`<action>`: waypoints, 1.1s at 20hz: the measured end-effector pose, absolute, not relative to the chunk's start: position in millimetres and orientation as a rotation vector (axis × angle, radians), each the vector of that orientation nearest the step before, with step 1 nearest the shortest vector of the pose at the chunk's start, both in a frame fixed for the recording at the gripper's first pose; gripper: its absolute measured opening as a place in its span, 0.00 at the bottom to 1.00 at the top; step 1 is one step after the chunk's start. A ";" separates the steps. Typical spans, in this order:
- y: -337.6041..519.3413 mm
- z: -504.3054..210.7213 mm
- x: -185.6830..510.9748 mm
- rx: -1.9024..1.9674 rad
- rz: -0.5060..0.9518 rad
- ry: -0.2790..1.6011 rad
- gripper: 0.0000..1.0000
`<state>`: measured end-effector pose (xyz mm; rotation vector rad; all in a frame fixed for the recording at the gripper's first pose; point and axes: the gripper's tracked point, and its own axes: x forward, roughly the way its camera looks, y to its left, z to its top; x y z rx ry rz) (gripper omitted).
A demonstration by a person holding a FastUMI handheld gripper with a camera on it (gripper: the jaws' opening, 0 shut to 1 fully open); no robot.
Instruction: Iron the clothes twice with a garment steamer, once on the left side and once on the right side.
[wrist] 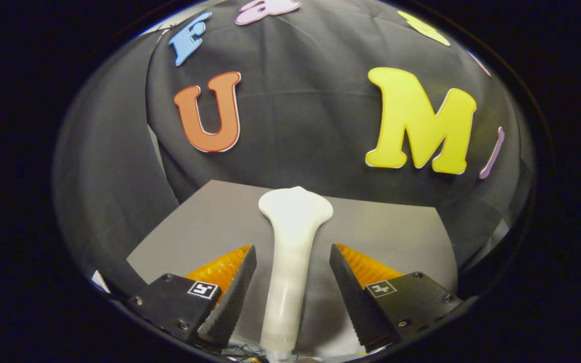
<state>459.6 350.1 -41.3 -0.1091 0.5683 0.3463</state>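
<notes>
Nearest the camera, the hand-held gripper (293,257) extends forward with its two fingers spread wide, one on either side of a white garment steamer (290,252). Each finger carries a dark, ridged inner pad (237,290) backed by an orange ribbed panel (220,269), and each black finger base bears a small square black-and-white marker (204,289). The steamer lies lengthwise between the fingers: its slim handle runs from the gripper's base outward, and its broad, flared head (295,204) sits just beyond the fingertips. Open gaps show between the handle and both pads, so neither finger presses on it (the left gap appears somewhat narrower than the right). At the near end of the handle a thin dark cord (242,349) trails off beside the gripper's base; where it leads cannot be told. The steamer rests on a plain grey tabletop (396,232), whose far edge lies a short way behind the steamer's head. Behind the tabletop hangs the booth's black cloth wall (295,126), creased and draped, curving round on both sides. A paler strip shows through a slit in the cloth on the left. Whether the steamer's head faces up or down cannot be told.
</notes>
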 end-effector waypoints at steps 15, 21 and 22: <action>351.0 -30.7 463.3 -0.030 0.307 0.615 0.41; 338.1 0.5 397.0 0.024 0.384 0.451 0.39; 333.0 7.5 380.3 0.033 0.394 0.415 0.39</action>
